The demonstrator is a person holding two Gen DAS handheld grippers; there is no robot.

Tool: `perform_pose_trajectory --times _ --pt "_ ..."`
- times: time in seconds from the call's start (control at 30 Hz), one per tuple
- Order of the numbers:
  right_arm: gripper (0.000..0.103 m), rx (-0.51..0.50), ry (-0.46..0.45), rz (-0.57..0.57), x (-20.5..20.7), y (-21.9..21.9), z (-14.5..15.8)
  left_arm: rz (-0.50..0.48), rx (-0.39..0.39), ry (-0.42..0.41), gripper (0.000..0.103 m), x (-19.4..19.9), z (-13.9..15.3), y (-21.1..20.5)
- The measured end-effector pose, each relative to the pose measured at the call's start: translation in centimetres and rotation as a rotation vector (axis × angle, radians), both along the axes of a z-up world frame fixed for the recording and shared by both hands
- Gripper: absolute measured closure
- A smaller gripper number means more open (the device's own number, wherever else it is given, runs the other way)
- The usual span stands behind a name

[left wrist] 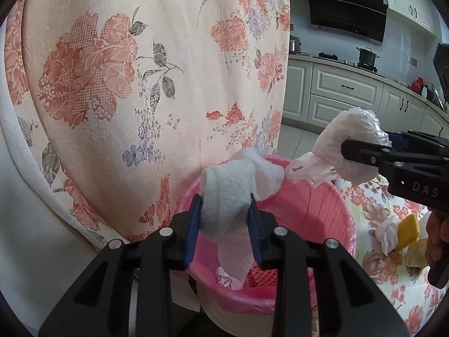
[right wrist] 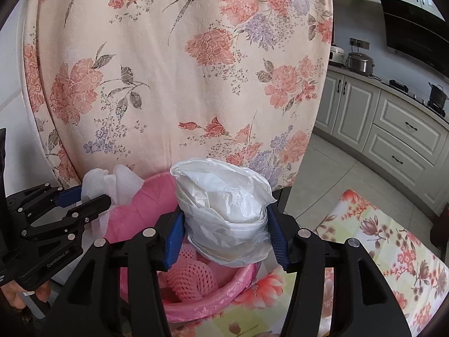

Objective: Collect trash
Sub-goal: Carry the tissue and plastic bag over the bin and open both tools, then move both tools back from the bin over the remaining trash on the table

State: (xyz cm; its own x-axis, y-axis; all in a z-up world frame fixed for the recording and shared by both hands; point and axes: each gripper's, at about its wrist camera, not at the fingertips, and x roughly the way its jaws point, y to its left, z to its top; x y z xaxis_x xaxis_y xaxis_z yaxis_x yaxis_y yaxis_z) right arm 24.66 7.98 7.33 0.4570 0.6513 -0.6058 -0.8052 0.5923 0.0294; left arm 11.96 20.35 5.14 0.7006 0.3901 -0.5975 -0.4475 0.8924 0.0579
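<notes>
Both loads are over the bin (left wrist: 331, 196) now. My left gripper (left wrist: 226, 224) is pinched narrow on a paper towel (left wrist: 233, 196), and my right gripper (right wrist: 224, 234) stands about half open around a plastic-wrapped wad (right wrist: 224, 202). Some trash is already inside. A tissue (left wrist: 388, 231) and a sponge (left wrist: 408, 229) are left on the table (left wrist: 373, 255).

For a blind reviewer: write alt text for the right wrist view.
The right gripper holds a crumpled white plastic bundle over a pink-lined trash bin containing pink foam netting. At left, the left gripper grips a white tissue; a floral cloth hangs behind.
</notes>
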Motion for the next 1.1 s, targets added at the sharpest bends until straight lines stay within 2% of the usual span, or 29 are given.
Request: perform_pose_trajectory --times 0.1,0.23,0.63,0.67,0.77,0.8,0.83,1.1 --pt "0.042 -0.014 -0.007 0.007 0.7 1.0 -0.2 0.003 -0.002 0.002 0.072 0.2 -0.1 0.3" --pt "0.038 -0.026 -0.028 -0.002 1.2 1.3 -0.2 0.002 -0.007 0.003 0.072 0.4 -0.2 0.3" --pt "0.030 -0.007 -0.021 -0.089 2.2 -3.4 -0.1 -0.014 -0.004 0.005 0.069 1.9 -0.2 0.0" --pt "0.030 -0.007 -0.022 -0.093 2.2 -3.8 -0.1 -0.011 -0.004 0.006 0.061 2.1 -0.2 0.0" --pt "0.029 -0.005 -0.027 -0.108 2.2 -4.9 0.0 -0.008 0.003 0.012 0.057 2.4 -0.2 0.0" --pt "0.029 -0.004 -0.029 -0.114 2.2 -5.3 0.0 -0.006 0.004 0.012 0.049 2.5 -0.2 0.0" --pt "0.029 -0.002 -0.030 -0.120 2.2 -5.7 0.0 -0.001 0.008 0.011 0.046 2.5 -0.1 0.0" --pt "0.024 0.007 -0.026 -0.171 2.2 -9.5 0.0 0.011 0.026 0.004 0.045 1.6 0.7 -0.2"
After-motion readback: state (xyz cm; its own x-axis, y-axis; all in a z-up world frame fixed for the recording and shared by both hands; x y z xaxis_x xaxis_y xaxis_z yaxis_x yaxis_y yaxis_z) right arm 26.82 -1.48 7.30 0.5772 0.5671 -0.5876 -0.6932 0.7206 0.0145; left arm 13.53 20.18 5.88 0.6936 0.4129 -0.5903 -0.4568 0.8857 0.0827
